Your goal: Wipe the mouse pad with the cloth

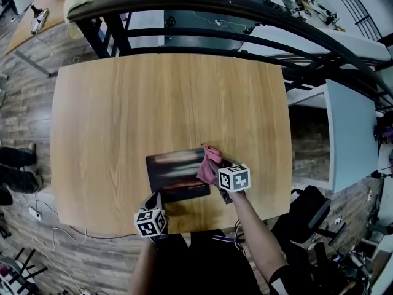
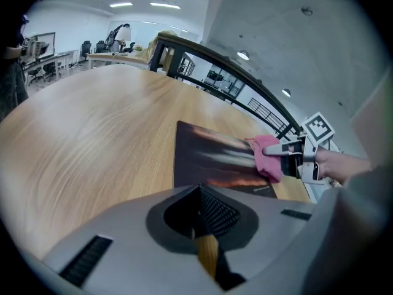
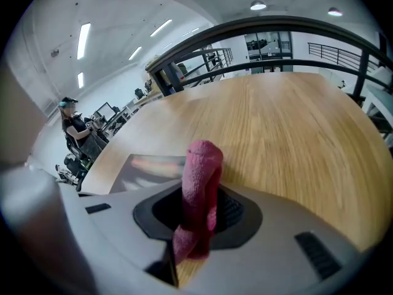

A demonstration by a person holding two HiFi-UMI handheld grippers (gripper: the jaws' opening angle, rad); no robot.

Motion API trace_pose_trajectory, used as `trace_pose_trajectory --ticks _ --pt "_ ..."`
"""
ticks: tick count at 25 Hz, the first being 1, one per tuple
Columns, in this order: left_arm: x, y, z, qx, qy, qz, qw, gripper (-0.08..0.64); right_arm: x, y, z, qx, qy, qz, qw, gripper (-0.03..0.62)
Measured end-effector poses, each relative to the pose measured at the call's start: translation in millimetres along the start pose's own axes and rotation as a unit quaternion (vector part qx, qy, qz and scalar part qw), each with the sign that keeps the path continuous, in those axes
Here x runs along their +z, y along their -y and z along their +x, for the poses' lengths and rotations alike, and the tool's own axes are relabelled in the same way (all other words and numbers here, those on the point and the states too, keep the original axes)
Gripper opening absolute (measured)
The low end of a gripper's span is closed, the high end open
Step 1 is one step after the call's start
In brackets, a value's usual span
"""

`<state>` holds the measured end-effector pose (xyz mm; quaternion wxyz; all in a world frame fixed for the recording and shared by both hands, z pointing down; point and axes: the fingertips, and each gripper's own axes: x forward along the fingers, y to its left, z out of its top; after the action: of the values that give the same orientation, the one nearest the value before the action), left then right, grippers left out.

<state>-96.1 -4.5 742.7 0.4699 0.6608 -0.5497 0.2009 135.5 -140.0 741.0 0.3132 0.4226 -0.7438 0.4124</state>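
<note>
A dark mouse pad (image 1: 175, 176) (image 2: 209, 155) (image 3: 147, 168) lies flat near the front edge of the wooden table (image 1: 166, 103). My right gripper (image 1: 216, 169) (image 3: 199, 198) is shut on a pink cloth (image 1: 209, 163) (image 3: 200, 171), which stands up between its jaws. The cloth (image 2: 266, 156) rests against the pad's right edge, with the right gripper (image 2: 288, 158) just beyond it. My left gripper (image 1: 155, 201) (image 2: 198, 192) sits at the pad's front left corner, jaws closed together with nothing between them.
A black curved railing (image 1: 202, 8) runs behind the table's far edge. A white desk (image 1: 353, 134) and a black chair (image 1: 310, 211) stand to the right. Someone's legs (image 1: 15, 165) are on the floor at left. A seated person (image 3: 77, 131) is far off.
</note>
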Motion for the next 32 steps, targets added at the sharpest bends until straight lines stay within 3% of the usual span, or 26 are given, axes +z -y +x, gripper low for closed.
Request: trace_pose_trajectory --ticks 4,7,12,15,22,32 --pt "-11.2 -1.8 -5.0 -0.012 -0.002 -0.002 0.9999 0.021 0.9 -27.9 -7.4 0.027 0.014 -0.006 1.000 0.098" --pt "-13.0 -3.7 -5.9 -0.024 -0.007 -0.003 0.9997 0.021 3.6 -73.7 -6.7 0.074 0.021 -0.017 0.997 0.098" --pt "-17.3 -4.5 -7.2 -0.045 -0.011 -0.008 0.9989 0.021 1.3 -167.1 11.2 0.180 0.008 -0.032 0.983 0.098" --pt "-20.7 -7.1 -11.2 -0.049 -0.013 -0.010 0.9987 0.021 -12.9 -205.3 36.0 0.212 -0.022 -0.056 0.976 0.098" --pt "-24.1 -9.0 -12.5 -0.066 -0.013 -0.022 0.9975 0.021 -35.9 -239.6 77.4 0.217 -0.072 -0.070 0.971 0.098" --pt "-22.7 -14.0 -12.9 -0.058 -0.020 -0.025 0.9978 0.021 -31.6 -214.8 82.6 0.179 -0.080 -0.048 0.979 0.098"
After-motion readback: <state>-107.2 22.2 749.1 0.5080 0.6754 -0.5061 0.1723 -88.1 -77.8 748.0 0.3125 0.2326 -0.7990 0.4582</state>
